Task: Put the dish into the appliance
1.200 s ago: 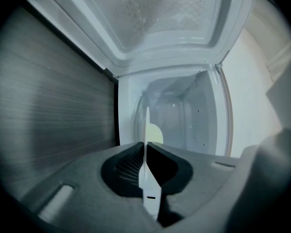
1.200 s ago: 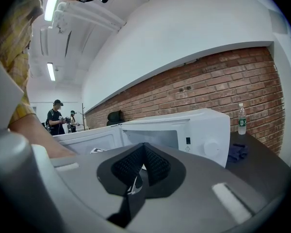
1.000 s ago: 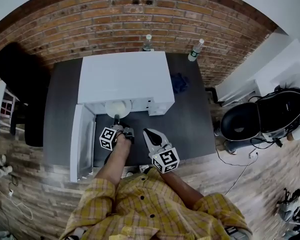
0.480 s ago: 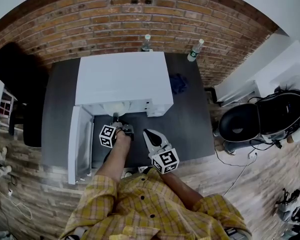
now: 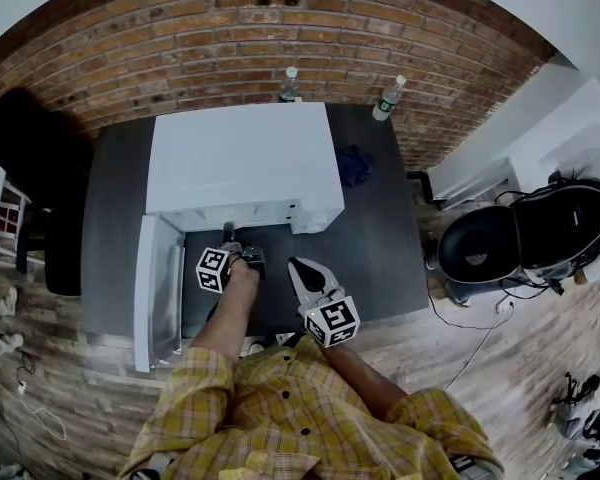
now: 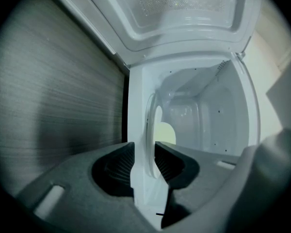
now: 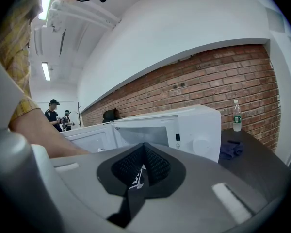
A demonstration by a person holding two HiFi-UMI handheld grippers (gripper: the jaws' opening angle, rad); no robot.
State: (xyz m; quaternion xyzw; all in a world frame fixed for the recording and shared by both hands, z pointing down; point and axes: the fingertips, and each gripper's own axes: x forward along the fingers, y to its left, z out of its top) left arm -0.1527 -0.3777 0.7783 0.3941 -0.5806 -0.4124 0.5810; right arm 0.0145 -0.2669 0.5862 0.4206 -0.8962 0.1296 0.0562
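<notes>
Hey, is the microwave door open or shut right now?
Open. The door stands swung out left of the microwave, and the left gripper view looks into its cavity.

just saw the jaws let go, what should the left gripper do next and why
Probably draw the left gripper straight back. Its jaws have just been opening, and the dish sits between the parted pads, inside the microwave.

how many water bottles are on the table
2. The first bottle stands at the table's back edge behind the microwave; the second bottle stands further right, beyond the blue cloth. Others could hide behind the microwave.
</notes>
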